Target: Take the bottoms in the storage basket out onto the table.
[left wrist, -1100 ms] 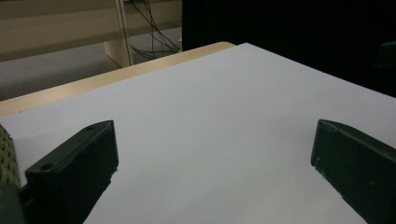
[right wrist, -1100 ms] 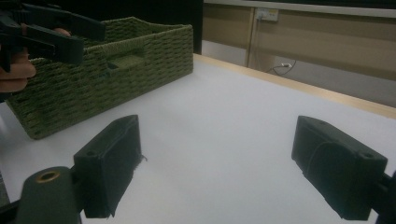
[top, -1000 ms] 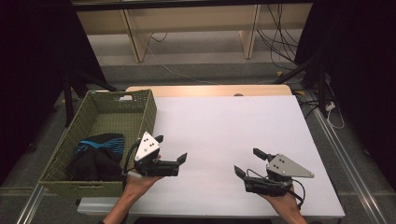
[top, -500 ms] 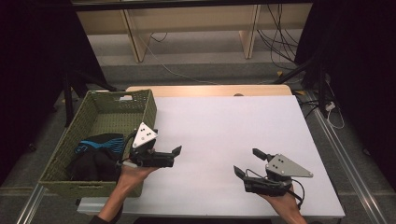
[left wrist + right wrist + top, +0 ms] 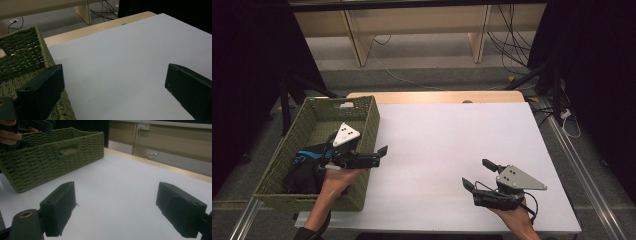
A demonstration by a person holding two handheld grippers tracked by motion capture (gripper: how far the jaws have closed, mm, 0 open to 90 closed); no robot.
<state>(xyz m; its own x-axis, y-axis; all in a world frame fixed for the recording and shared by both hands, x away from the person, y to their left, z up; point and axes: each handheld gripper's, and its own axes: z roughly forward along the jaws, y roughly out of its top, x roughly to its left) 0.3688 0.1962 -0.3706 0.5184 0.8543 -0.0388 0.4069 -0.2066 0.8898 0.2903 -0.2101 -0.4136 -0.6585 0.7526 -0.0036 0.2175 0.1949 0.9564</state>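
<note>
A green woven basket (image 5: 314, 122) stands at the table's left side, with dark clothing with a blue patch (image 5: 302, 161) lying inside it. My left gripper (image 5: 379, 155) hovers open above the basket's right wall with nothing between its jaws. In the left gripper view the basket's rim (image 5: 22, 55) sits under the left jaw, and the gripper (image 5: 112, 85) looks out over bare table. My right gripper (image 5: 477, 173) rests open near the front right of the white table (image 5: 452, 130), holding nothing. The right gripper view shows its wide gap (image 5: 115, 207) and the basket (image 5: 50, 157) beyond.
A wooden strip (image 5: 437, 96) edges the table's far side. Behind it are shelf legs and cables on the floor (image 5: 412, 75). Black curtains flank both sides. The person's other hand with the left gripper (image 5: 37, 125) appears at the top left of the right gripper view.
My left gripper has risen and moved left, from the table beside the basket to above the basket's right wall. The right gripper has stayed put.
</note>
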